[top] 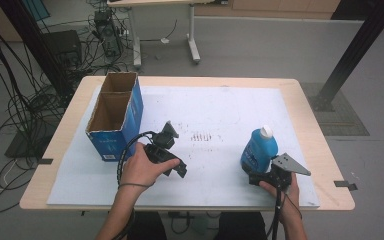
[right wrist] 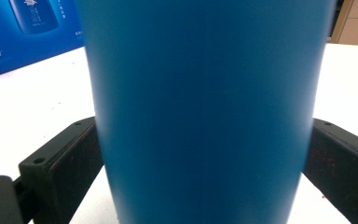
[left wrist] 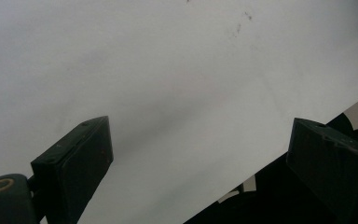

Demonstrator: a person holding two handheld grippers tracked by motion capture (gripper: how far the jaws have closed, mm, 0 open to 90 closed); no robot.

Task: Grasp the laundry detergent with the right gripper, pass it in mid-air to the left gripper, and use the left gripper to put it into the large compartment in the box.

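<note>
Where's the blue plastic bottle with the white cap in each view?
High view: the blue plastic bottle with the white cap stands right of centre on the white mat, at the right claw.
Left gripper view: not in it.
Right gripper view: its body spans the middle, between the jaws.
Shared landmark: the blue cardboard box.

The blue bottle [top: 258, 150] looks like smooth plastic with a soft sheen, topped by a white plastic cap [top: 266, 131]. The box [top: 116, 114] is printed glossy cardboard outside, raw brown inside. A matt white sheet [top: 220, 115] covers the pale wooden table [top: 307, 105].
</note>
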